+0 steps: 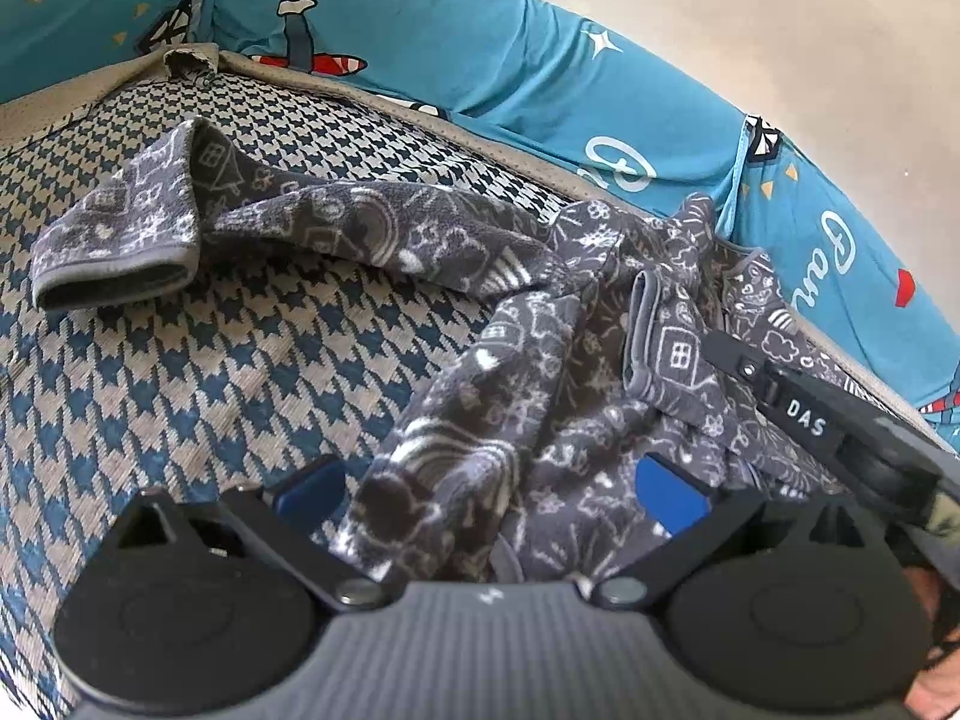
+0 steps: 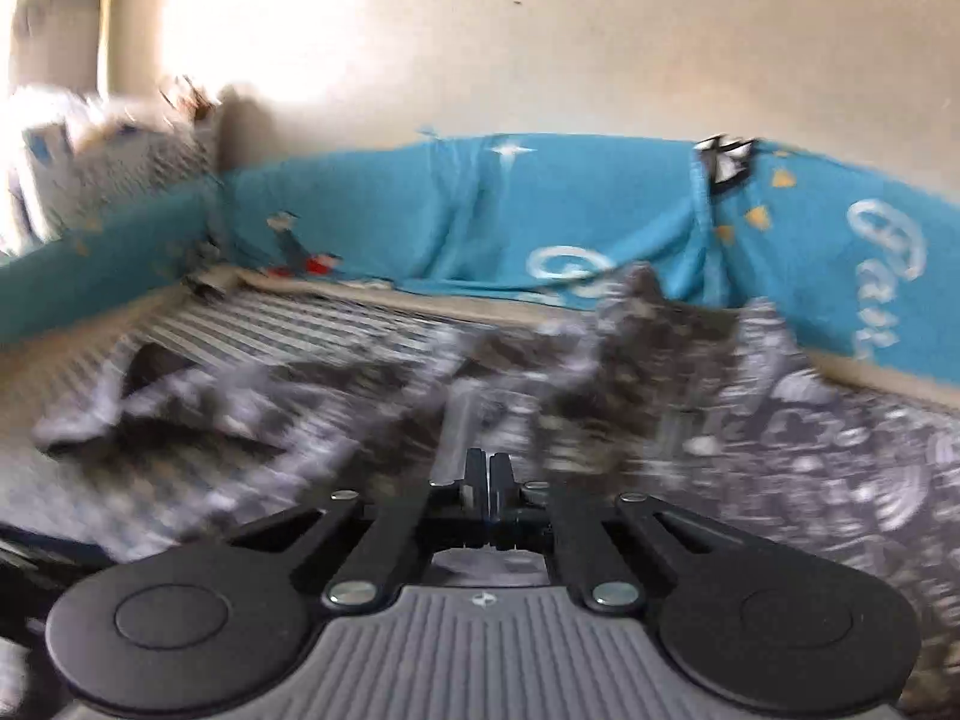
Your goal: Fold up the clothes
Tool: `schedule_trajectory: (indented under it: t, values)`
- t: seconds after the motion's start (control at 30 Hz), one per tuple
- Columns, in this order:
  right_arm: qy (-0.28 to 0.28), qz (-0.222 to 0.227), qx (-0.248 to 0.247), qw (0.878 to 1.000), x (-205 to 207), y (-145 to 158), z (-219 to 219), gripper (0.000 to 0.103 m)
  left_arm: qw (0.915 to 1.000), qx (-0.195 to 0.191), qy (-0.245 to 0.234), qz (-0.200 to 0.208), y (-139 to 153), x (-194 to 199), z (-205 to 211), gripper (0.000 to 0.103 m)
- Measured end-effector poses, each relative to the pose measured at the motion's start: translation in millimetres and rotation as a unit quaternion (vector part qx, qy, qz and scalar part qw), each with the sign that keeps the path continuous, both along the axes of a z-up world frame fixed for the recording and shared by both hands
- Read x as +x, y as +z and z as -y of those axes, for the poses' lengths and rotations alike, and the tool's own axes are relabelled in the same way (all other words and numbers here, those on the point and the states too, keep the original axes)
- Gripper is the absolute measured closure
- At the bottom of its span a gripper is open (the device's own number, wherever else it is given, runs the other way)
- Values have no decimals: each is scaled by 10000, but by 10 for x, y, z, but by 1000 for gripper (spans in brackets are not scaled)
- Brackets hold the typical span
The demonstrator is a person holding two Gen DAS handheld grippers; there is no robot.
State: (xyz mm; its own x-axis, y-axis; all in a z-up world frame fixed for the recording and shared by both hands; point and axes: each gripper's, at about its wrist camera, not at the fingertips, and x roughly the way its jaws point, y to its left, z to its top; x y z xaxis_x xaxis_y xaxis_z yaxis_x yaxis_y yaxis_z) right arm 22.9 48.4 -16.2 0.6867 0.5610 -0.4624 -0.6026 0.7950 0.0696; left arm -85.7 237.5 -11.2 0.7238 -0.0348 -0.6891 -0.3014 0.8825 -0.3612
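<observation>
Grey patterned garment (image 1: 420,252) lies crumpled on the houndstooth mat (image 1: 180,372), teal sheet (image 1: 480,60) behind. Left gripper (image 1: 489,495) spread wide, fabric bunched between its fingers. Right gripper (image 2: 486,468) pressed together over the garment; blurred, can't tell if it pinches cloth.

A home: houndstooth mat (image 1: 180,372) bordered by cartoon-print cushions (image 1: 480,60).

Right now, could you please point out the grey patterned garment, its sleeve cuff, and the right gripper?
grey patterned garment (image 1: 456,396): left wrist view, bunched body.
sleeve cuff (image 1: 114,279): left wrist view, banded edge.
right gripper (image 2: 487,468): right wrist view, between closed fingertips.
</observation>
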Motion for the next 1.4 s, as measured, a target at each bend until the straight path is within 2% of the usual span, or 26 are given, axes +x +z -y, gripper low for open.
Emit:
schedule_trajectory:
  t: [0.03,0.1,0.13,0.17,0.2,0.27,0.43,0.73,0.83,0.87,0.97,1.13,1.2,1.27,1.33,1.4]
  values:
    - [124,-32,71,9999,-20,18,-20,101,10000,8,4,2,1,0,1,0]
    - [180,172,-129,9996,-81,11,-98,101,10000,16,11,-8,-4,-2,2,0]
    - [185,262,-227,9992,-94,-2,-121,96,10000,18,15,-10,-7,-6,0,0]
    - [207,262,-332,9989,-87,-16,-133,81,10000,13,26,-13,-7,-9,-4,0]
    - [191,239,-416,9987,-82,-28,-134,74,10000,9,37,-16,-8,-12,-9,0]
    - [123,257,-566,9980,-80,-63,-118,70,10000,-30,65,-7,-6,-19,-23,0]
    - [106,445,-1011,9938,-91,-187,-127,65,9999,-109,34,-5,-3,-13,-22,0]
    - [310,209,-1292,9909,-21,-312,-212,61,9999,-140,70,-70,-24,-22,-36,0]
    - [258,556,-1521,9865,-92,-283,-258,61,9998,-165,54,-85,-27,-25,-28,0]
    - [235,794,-1669,9825,-140,-271,-287,61,9998,-170,49,-87,-27,-25,-25,0]
    - [437,1227,-1820,9746,-250,-239,-347,62,9998,-183,60,-86,-23,-30,-27,0]
    - [538,1018,-1857,9758,-187,-298,-396,66,9996,-212,117,-121,-32,-31,-44,0]
    - [529,948,-1889,9760,-157,-327,-414,72,9996,-203,122,-129,-34,-32,-46,0]
    - [521,878,-1921,9761,-127,-357,-432,87,9996,-194,141,-134,-36,-36,-55,0]
    - [476,808,-1859,9781,-94,-350,-424,95,9995,-214,194,-133,-39,-44,-75,0]
    - [362,812,-1679,9818,-78,-297,-396,97,9994,-224,237,-130,-42,-50,-93,0]
